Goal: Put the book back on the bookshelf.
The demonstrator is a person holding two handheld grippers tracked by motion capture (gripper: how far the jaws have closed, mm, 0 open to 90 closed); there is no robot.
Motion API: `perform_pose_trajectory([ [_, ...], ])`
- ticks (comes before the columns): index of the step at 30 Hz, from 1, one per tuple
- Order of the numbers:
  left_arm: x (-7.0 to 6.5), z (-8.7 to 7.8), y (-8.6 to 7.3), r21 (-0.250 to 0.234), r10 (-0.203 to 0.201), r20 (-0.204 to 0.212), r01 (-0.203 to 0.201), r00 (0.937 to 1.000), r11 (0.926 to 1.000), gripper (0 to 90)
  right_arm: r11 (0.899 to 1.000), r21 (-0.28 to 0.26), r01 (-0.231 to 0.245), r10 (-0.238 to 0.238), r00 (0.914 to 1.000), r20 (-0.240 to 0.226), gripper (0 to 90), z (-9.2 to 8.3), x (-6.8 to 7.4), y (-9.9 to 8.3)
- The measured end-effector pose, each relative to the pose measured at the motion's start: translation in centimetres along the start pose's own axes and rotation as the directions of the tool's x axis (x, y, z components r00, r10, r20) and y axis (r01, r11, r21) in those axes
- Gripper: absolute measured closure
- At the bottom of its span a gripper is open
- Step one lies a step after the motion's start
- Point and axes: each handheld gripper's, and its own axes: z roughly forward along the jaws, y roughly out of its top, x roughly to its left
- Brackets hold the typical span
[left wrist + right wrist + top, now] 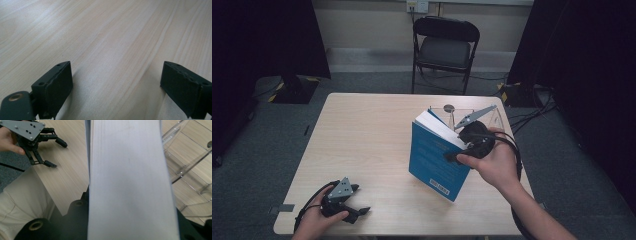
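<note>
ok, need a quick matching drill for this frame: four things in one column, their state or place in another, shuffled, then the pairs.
Things:
1. blue book
2. left gripper
3. clear plastic stand
4. folding chair

States or places:
A. on the floor beyond the table's far edge
B. jaws apart, nothing between them
C. clamped in the right gripper, tilted
D. on the table behind the book

Pairs: 1-C, 2-B, 3-D, 4-A

Book (439,160) upright at table's (362,140) right, stand (472,116) just behind, left hand-held gripper (354,200) near front-left corner.
</note>
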Motion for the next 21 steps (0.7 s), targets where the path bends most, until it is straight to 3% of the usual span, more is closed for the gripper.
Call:
perform_pose_trajectory([
  [8, 0.0, 0.0, 0.0, 0.0, 0.001, 0.0, -0.001, 1.0, 1.0, 10.0, 1.0, 0.004, -0.03, 0.03, 0.9992, 0.027, 62.0, -1.7, -1.2, -1.1],
  [21, 0.0, 0.0, 0.0, 0.004, 0.007, 0.005, -0.007, 1.0, 1.0, 8.5, 0.998, 0.011, -0.067, 0.067, 0.9959, 0.061, 62.0, -2.5, -2.9, -2.7],
])
